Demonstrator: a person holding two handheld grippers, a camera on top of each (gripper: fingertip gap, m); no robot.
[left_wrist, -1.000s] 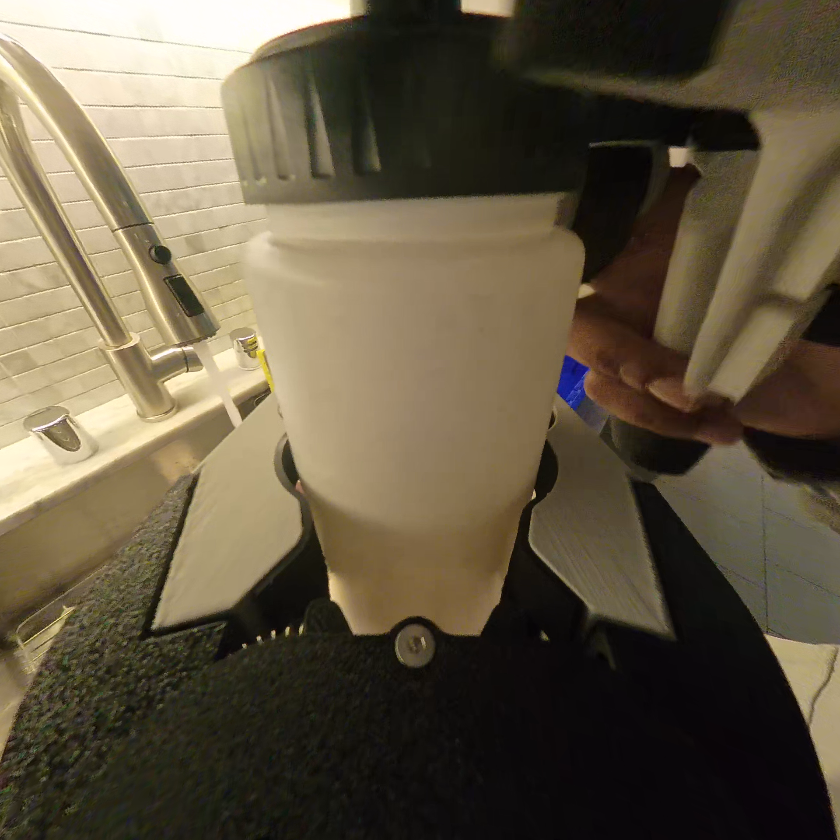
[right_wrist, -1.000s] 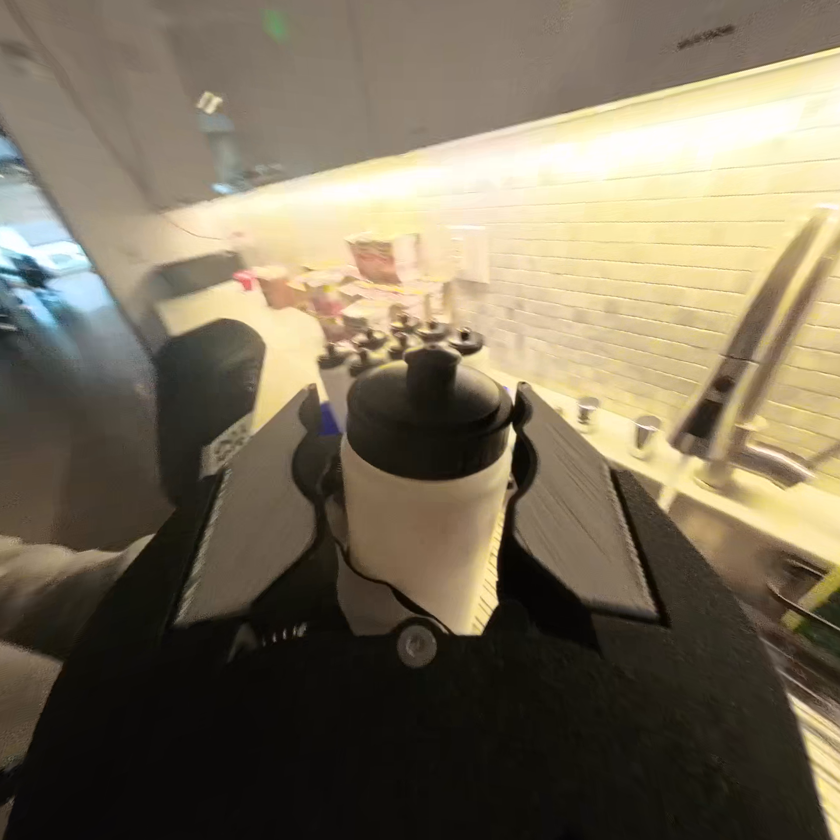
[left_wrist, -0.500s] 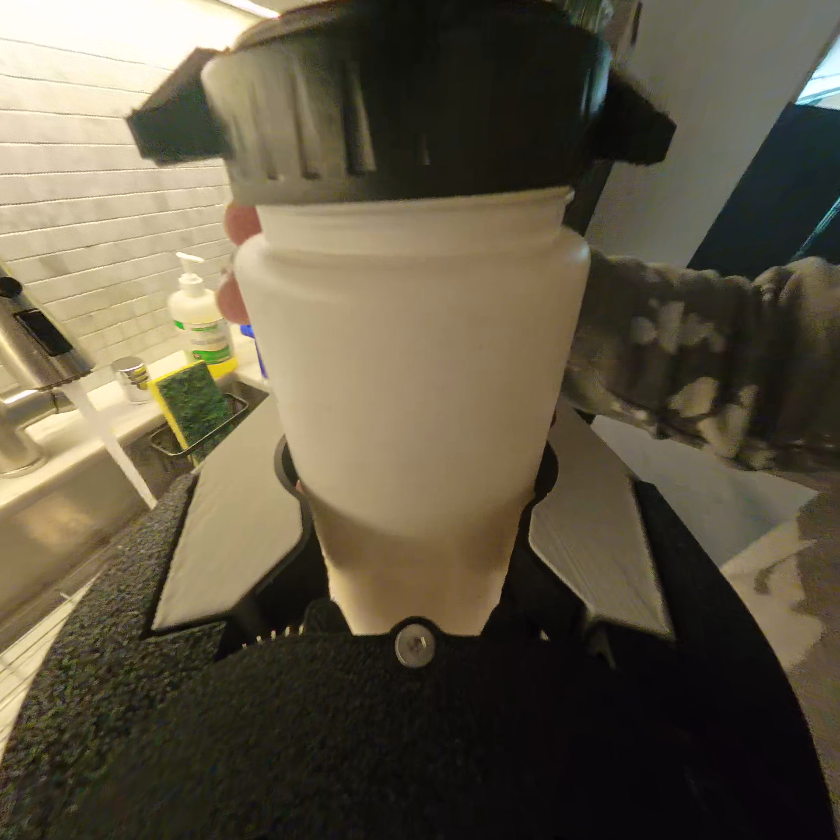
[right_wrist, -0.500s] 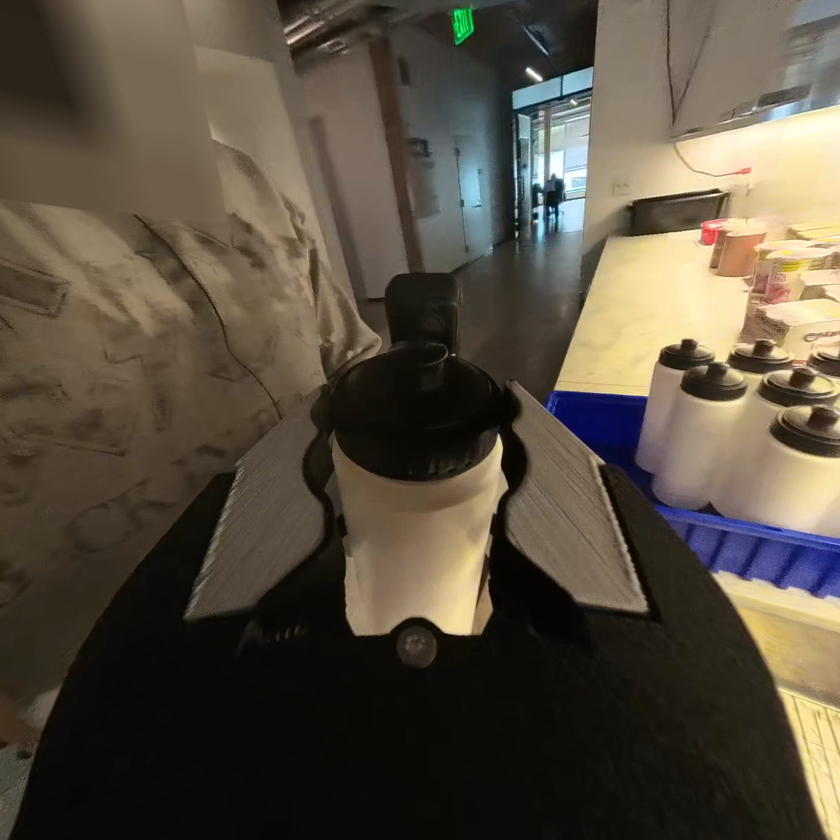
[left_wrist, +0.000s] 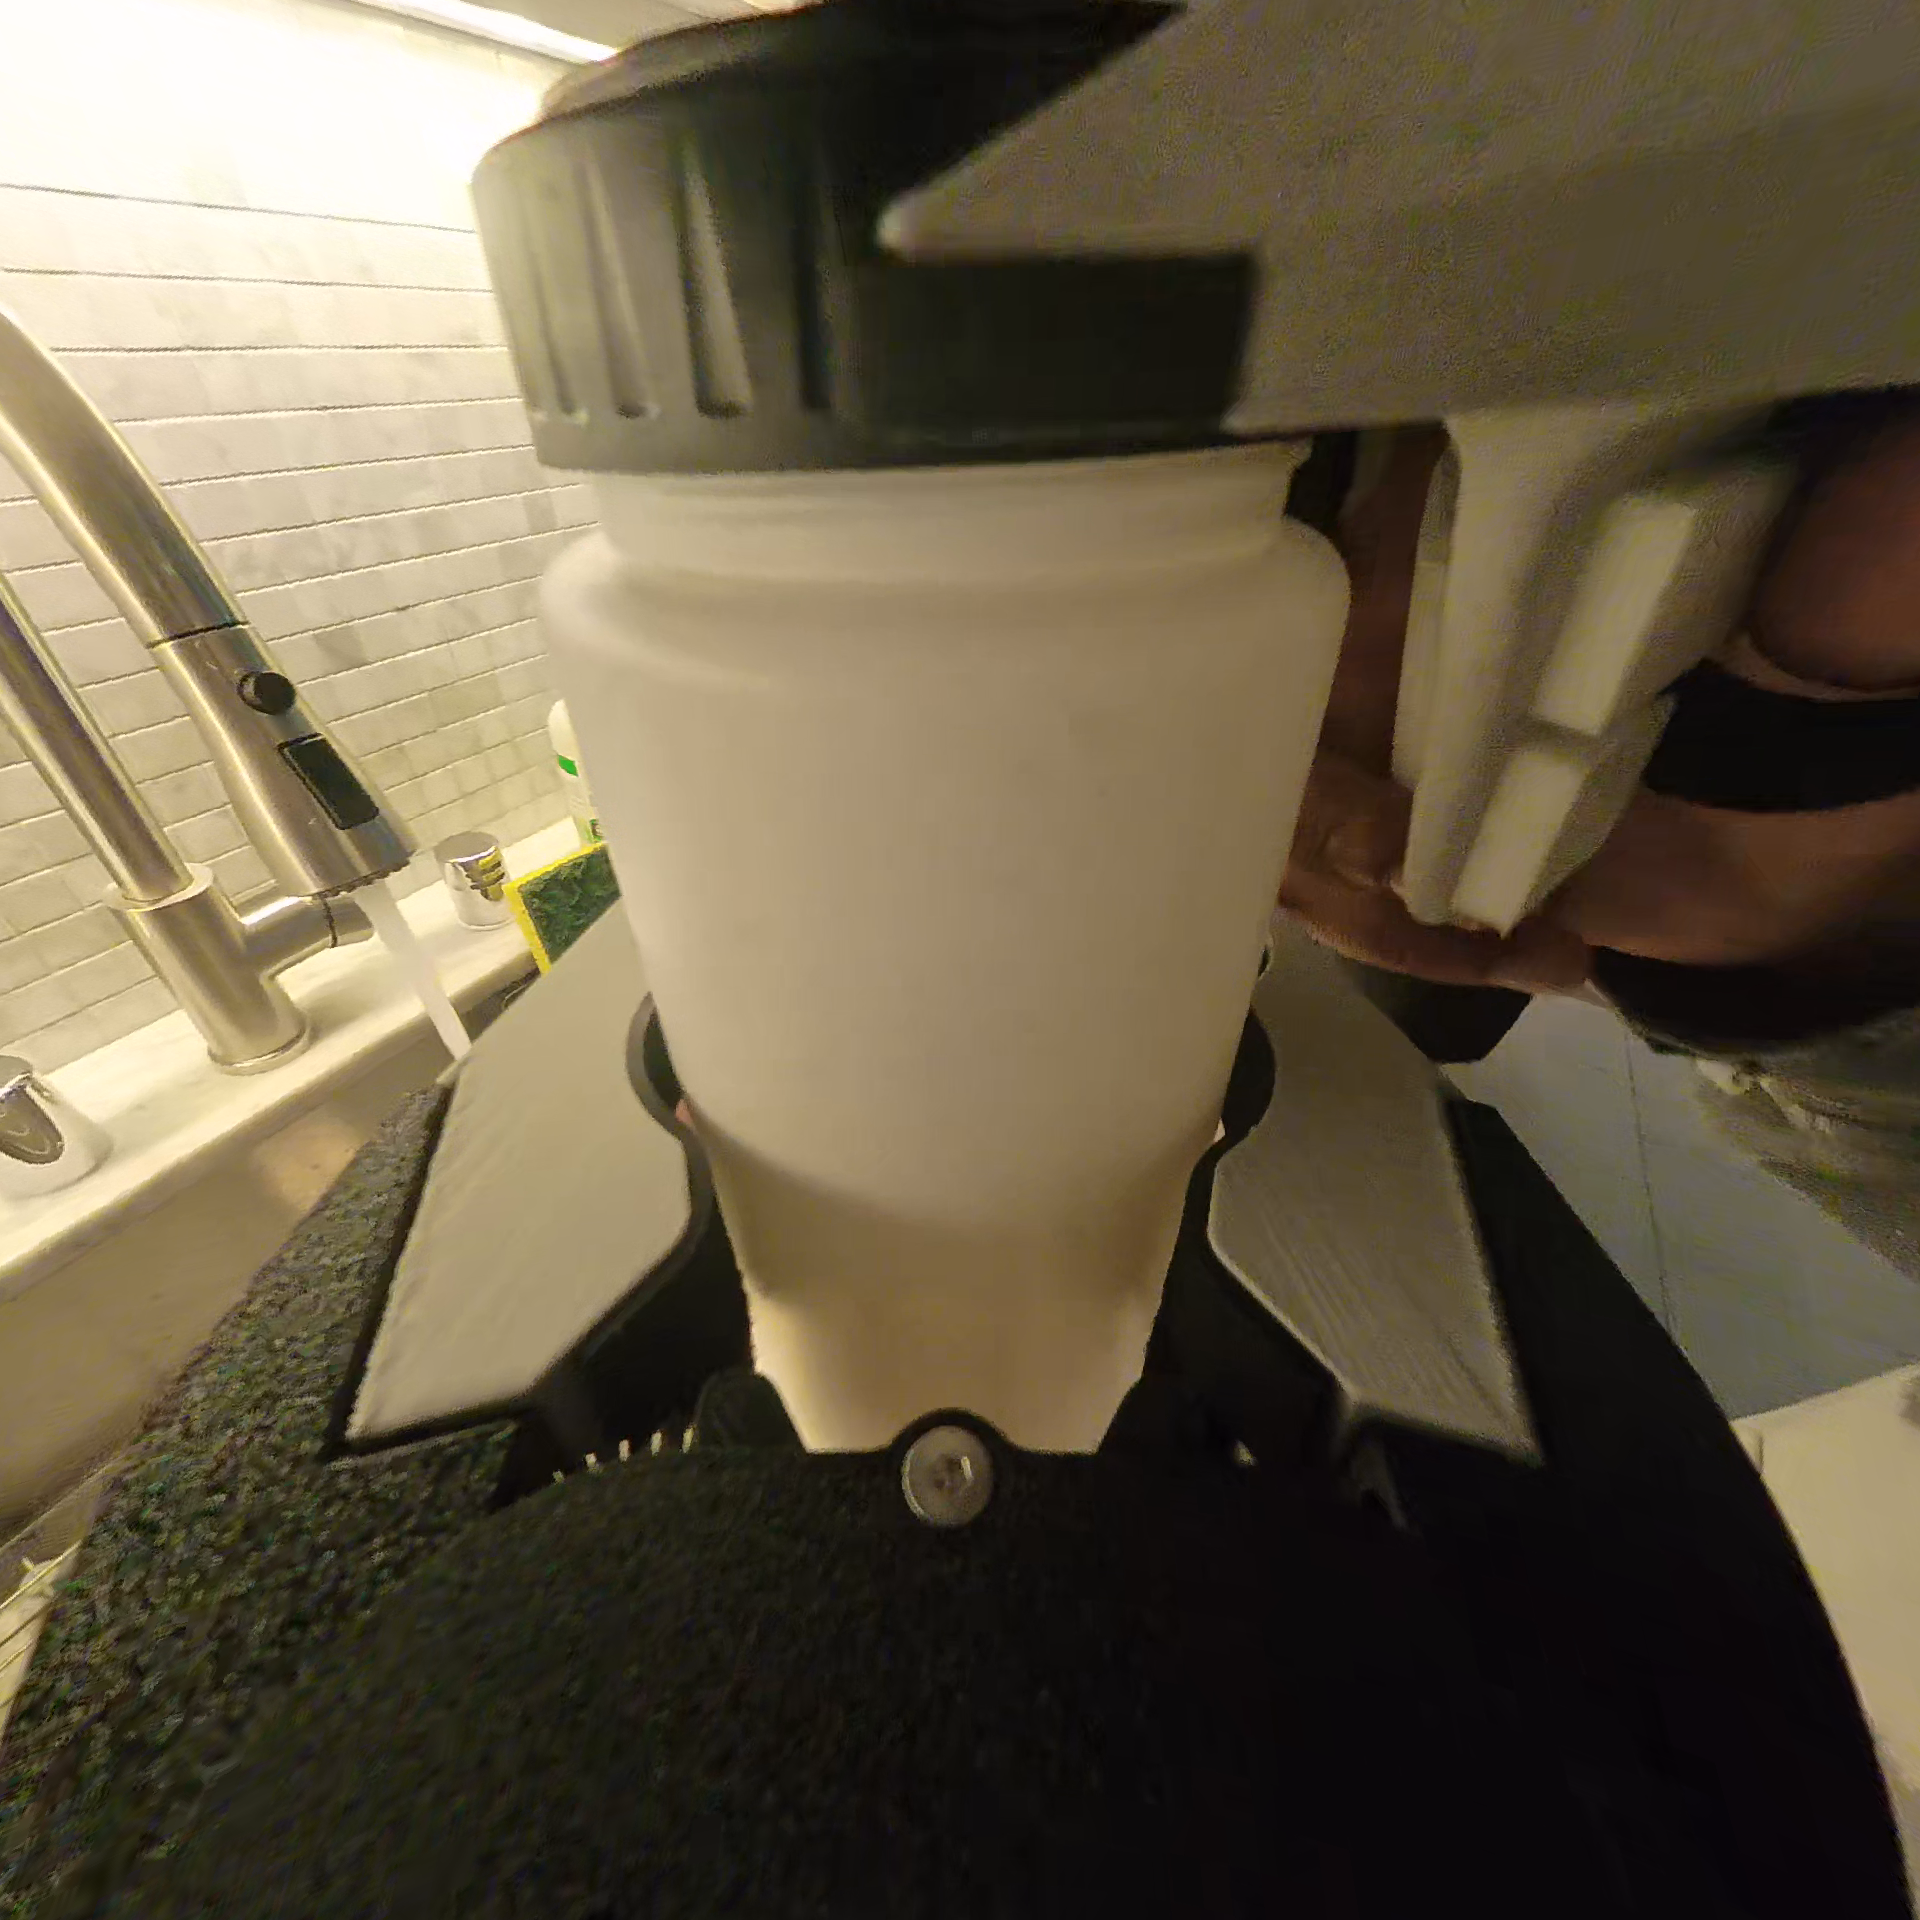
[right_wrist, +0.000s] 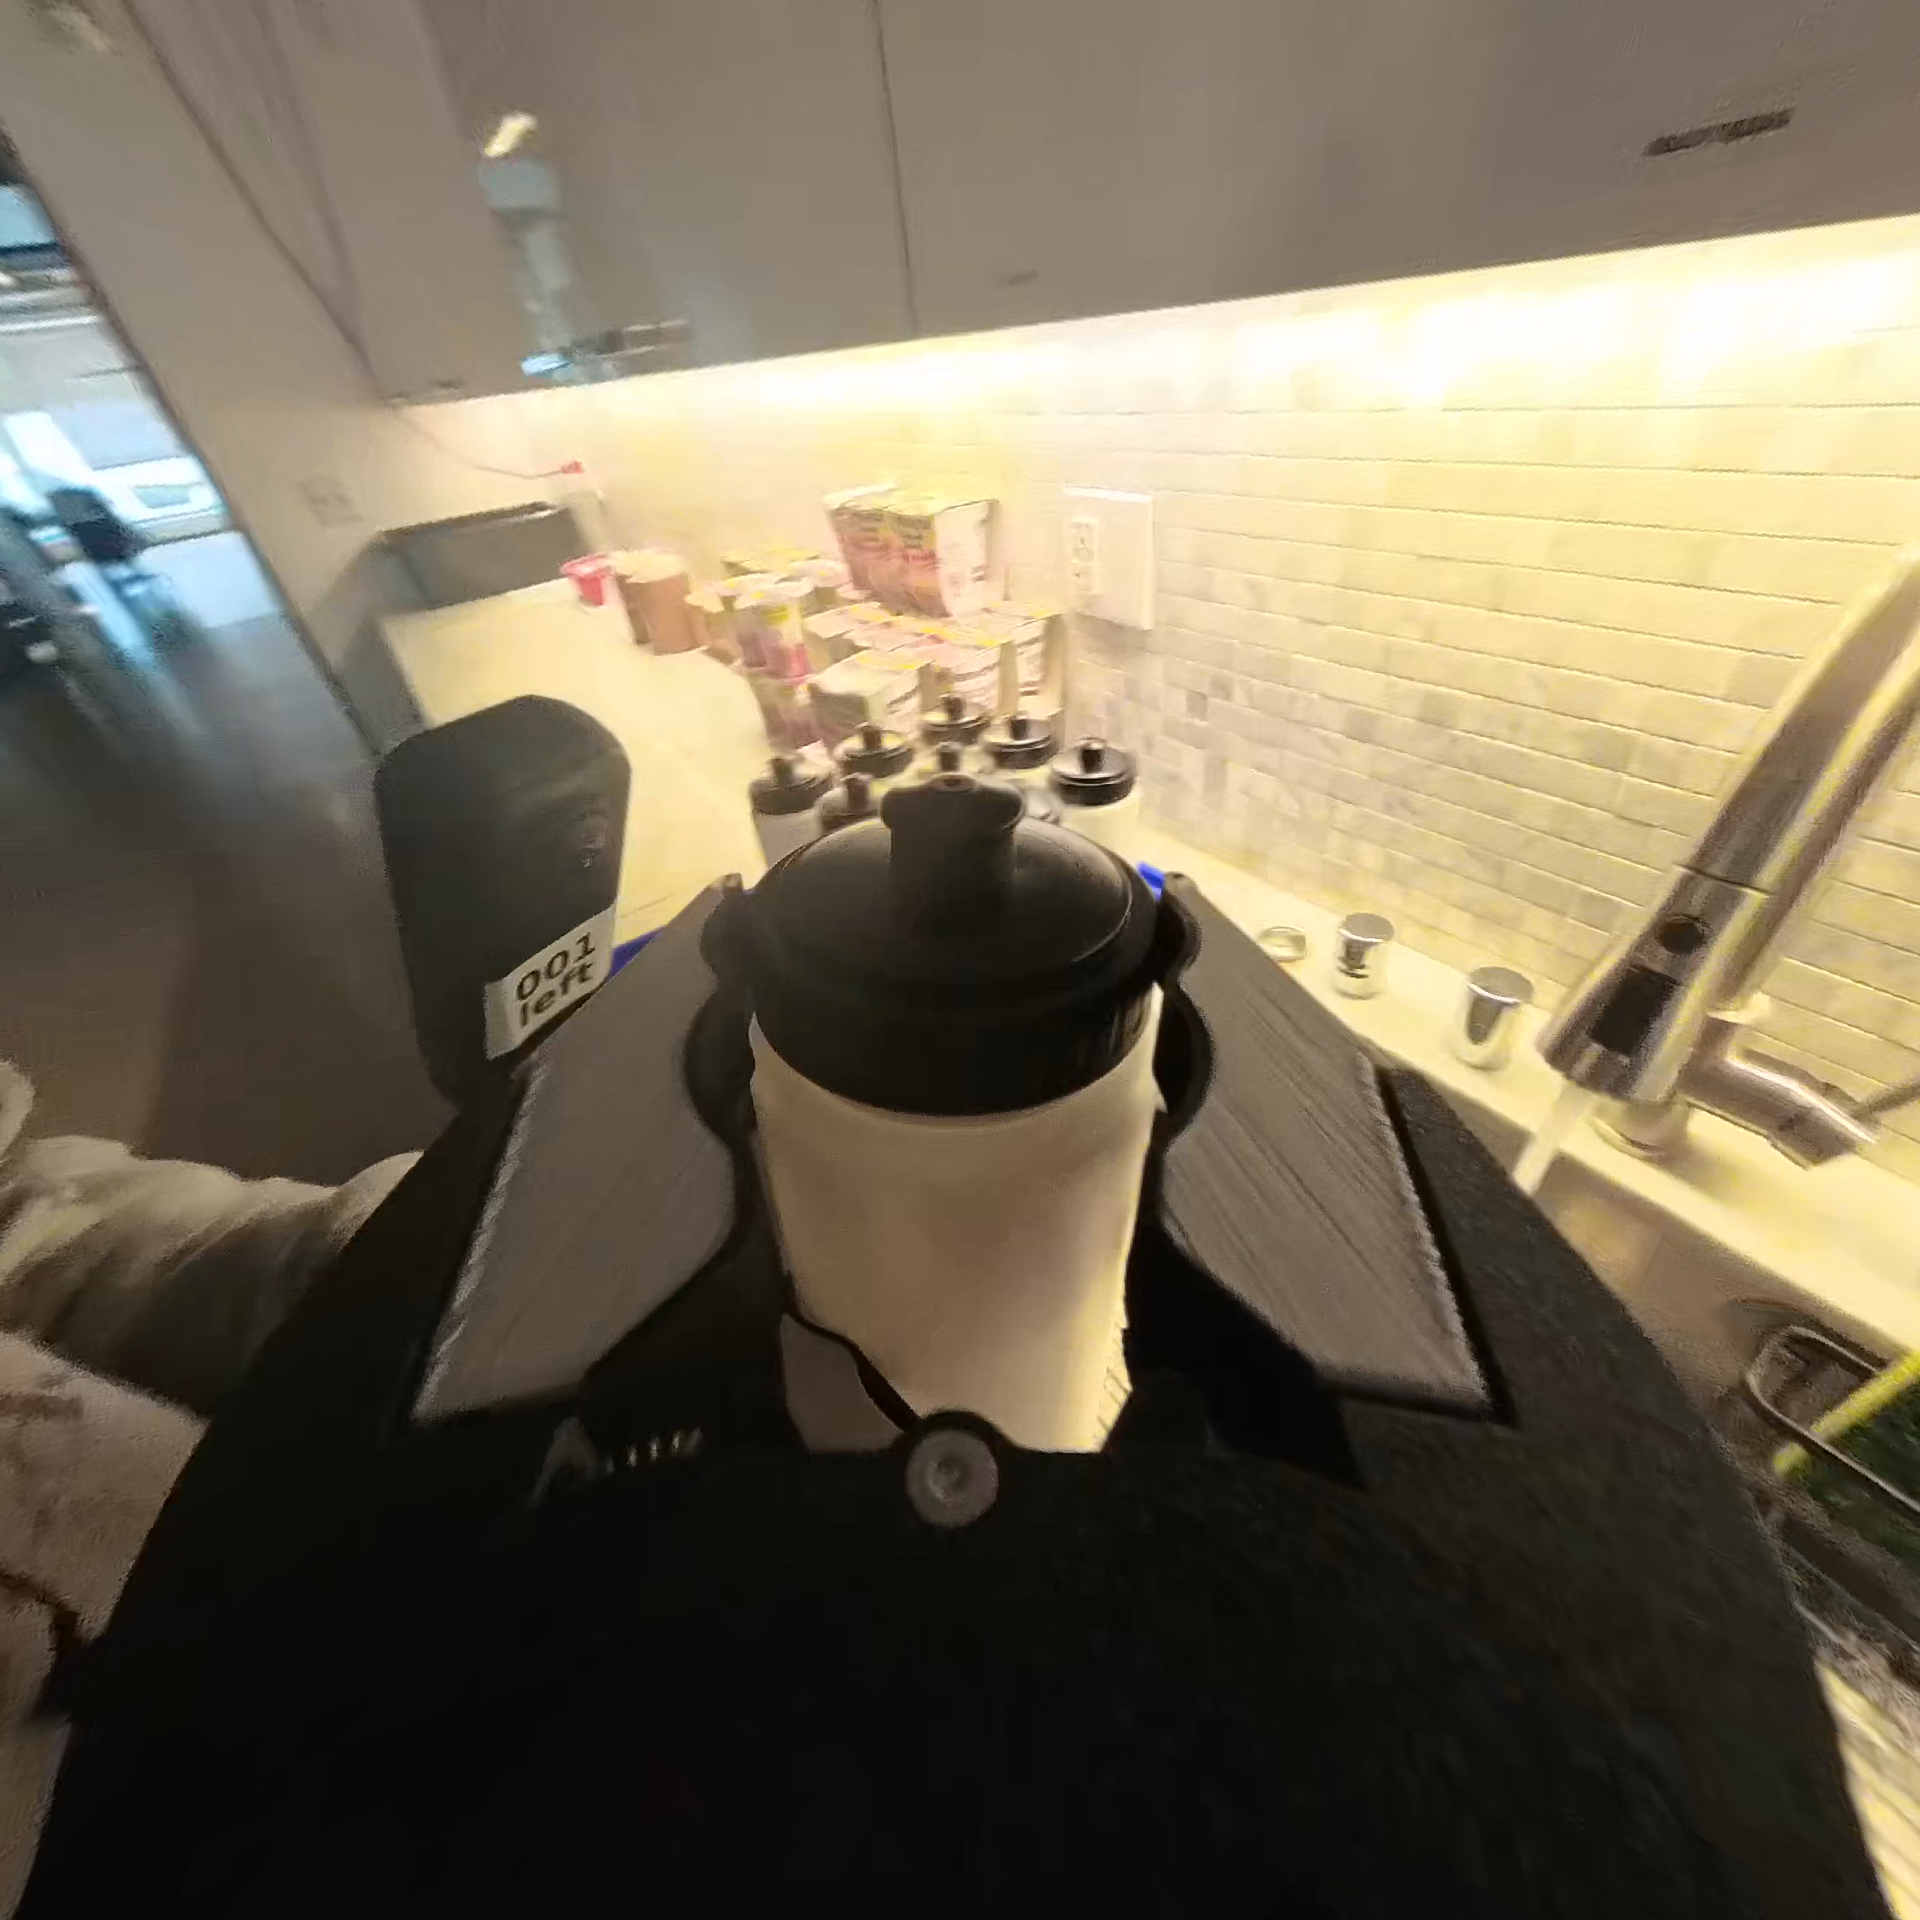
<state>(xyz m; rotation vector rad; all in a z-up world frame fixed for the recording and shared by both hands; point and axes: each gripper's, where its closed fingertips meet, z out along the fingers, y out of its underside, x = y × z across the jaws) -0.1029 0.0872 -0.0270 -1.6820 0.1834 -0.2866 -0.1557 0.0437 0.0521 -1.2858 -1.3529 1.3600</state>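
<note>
A white plastic bottle (left_wrist: 935, 779) with a black ribbed screw cap (left_wrist: 779, 291) fills the left wrist view. My left gripper (left_wrist: 951, 1091) is shut on the bottle's body and holds it upright in the air beside the sink. My right gripper (right_wrist: 945, 997) is shut on the black cap (right_wrist: 945, 966), with the white body (right_wrist: 935, 1247) below it. In the left wrist view one of its grey fingers (left_wrist: 1455, 208) lies across the cap, with a hand (left_wrist: 1455, 883) behind it. The bottle's base is hidden.
A steel faucet (left_wrist: 156, 623) runs water (left_wrist: 416, 977) into the sink on the left; it also shows in the right wrist view (right_wrist: 1714, 935). A green and yellow sponge (left_wrist: 561, 904) sits behind. Several capped white bottles (right_wrist: 935, 748) and food packs (right_wrist: 883, 592) stand on the counter.
Both grippers stay shut on the bottle and cap. The right gripper swung from the wall toward the corridor, then back toward the tiled wall. The left view panned right, then back to the faucet.
</note>
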